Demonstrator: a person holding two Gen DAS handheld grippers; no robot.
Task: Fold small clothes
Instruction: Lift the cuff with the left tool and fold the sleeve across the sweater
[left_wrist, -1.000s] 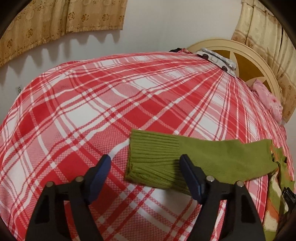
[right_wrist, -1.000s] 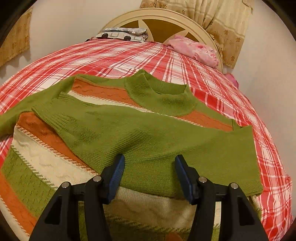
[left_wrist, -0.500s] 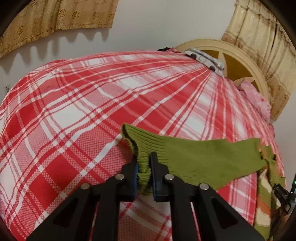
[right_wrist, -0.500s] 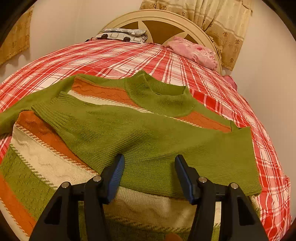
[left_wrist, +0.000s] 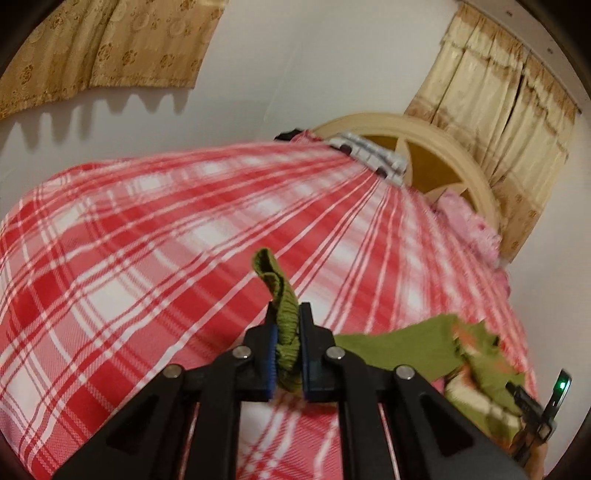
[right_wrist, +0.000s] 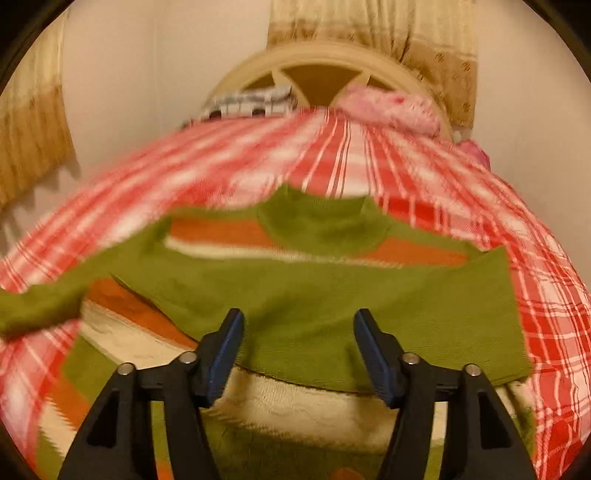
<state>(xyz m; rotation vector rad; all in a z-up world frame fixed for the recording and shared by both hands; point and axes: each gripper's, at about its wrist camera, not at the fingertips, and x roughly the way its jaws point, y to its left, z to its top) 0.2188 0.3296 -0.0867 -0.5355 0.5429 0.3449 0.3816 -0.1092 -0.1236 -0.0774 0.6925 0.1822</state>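
Sweater (right_wrist: 317, 295): a small knitted pullover, green with orange and cream stripes, lying flat on the bed (left_wrist: 122, 251), collar toward twelve o'clock in the right wrist view.

Folded sleeve (right_wrist: 461, 314): one green sleeve already lies across the chest, running from three o'clock toward nine o'clock.

Free sleeve (left_wrist: 402, 343): the other sleeve stretches away from the body toward nine o'clock in the right wrist view; its ribbed cuff (left_wrist: 284, 325) is lifted off the bed cover.

Left claw (left_wrist: 287, 328): closed tight on the cuff, which is bunched between the blue pads and pokes out past the tips toward twelve o'clock.

Right claw (right_wrist: 298, 350): jaws opening, nothing between them; it hangs over the folded sleeve and touches no cloth that can be seen.

Handling, judged: light, soft and limp; the knit will sag and stretch under its own weight, and the sleeve will trail below the pinch instead of holding a shape. Nothing here is fragile or slippery; the ribbing gives the pads a good bite.

Where to hold, judged: cuffs, hem corners and shoulder seams, where the knit is doubled and thicker. A pinch in mid-panel would likely lift a single layer and pull the fold askew.

Surroundings: headboard (right_wrist: 321, 62) and pink pillow (right_wrist: 391, 107) at twelve o'clock, well apart from the sweater.
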